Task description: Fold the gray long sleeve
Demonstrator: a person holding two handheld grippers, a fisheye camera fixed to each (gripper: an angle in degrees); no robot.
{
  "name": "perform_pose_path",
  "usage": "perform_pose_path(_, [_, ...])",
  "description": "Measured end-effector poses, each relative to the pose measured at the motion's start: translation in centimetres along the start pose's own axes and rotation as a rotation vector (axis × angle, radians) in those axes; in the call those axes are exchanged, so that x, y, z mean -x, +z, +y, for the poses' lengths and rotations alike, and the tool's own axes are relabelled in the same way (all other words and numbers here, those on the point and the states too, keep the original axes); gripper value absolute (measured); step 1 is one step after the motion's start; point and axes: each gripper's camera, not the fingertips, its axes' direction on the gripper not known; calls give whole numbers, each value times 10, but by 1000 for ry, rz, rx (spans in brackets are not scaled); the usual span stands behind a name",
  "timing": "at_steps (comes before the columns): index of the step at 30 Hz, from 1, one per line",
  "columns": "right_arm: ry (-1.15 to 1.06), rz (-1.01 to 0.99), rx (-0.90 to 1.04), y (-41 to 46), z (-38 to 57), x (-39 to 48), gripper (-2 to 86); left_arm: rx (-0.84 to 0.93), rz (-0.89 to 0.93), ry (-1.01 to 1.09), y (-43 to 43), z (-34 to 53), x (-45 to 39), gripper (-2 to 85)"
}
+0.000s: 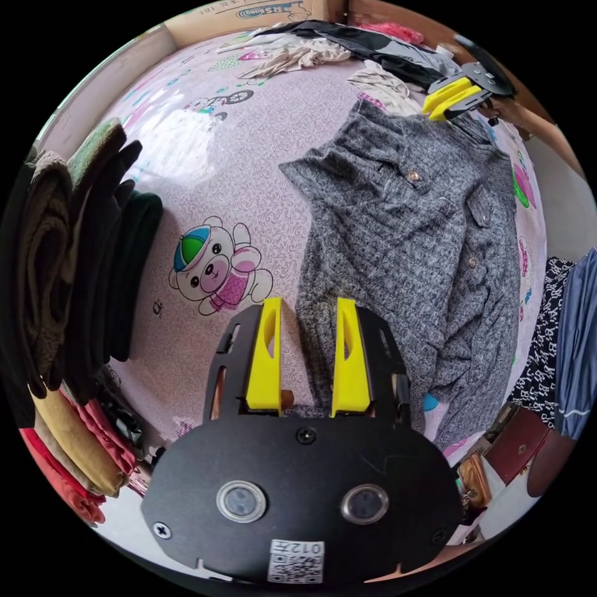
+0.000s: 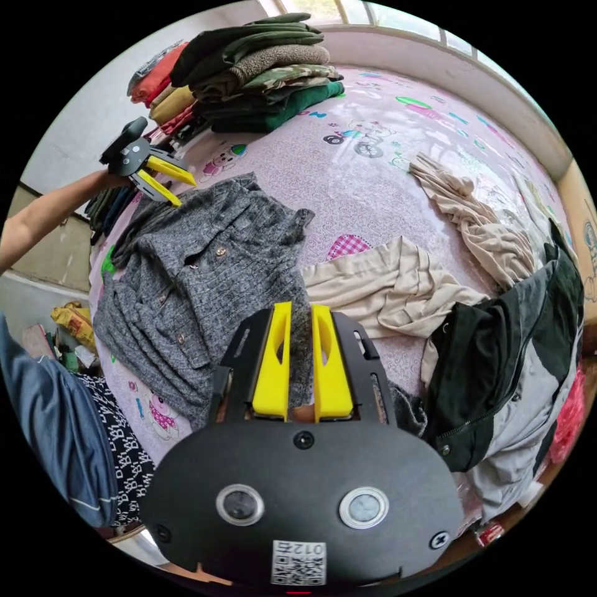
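The gray long sleeve [image 1: 404, 249] lies spread, partly bunched, on a pink cartoon-print mat [image 1: 236, 205]; its buttons and chest pocket face up. In the left gripper view my left gripper [image 1: 309, 305] is open, and one edge of the shirt runs between its jaws. In the right gripper view that gripper [image 2: 185, 193] hovers with spread jaws at the far side of the shirt [image 2: 205, 267]. My right gripper [image 2: 301, 308] has its jaws pressed together on a fold of the gray fabric. It appears at the shirt's far corner as the right gripper [image 1: 429, 111].
A tall stack of folded clothes [image 1: 74, 261] [image 2: 261, 68] stands along one side of the mat. Loose beige garments [image 2: 398, 286] and a black and grey jacket [image 2: 516, 348] lie beside the shirt. A person in blue [image 2: 50, 423] stands at the mat's edge, forearm [image 2: 43, 217] extended.
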Motion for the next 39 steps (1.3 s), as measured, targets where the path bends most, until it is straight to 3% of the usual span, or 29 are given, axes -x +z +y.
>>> perform_pose_path(5, [-40,26,63,-14,-11,6,47,13,-1,19,-2,-21,-22,67])
perform_pose_path(11, [-94,156,-12,-77,-8,43,10,29,-29,49,-16,-41,-62,9])
perform_pose_path(20, [-98,258,-314,-269,32,110,2,-243,-187,-148,-185,24,-123,1])
perform_pose_path(28, [-255,519,-810,-557,68,219,1,-495,-642,-255,-469,101,-237,0])
perform_pose_path(31, [-313,668,-867,-629,79,263,1,-582,-860,-273,-546,124,-298,0])
perform_pose_path(39, [-344,778,-1000,-740,119,331,1,-510,-1125,-342,-624,129,-394,0])
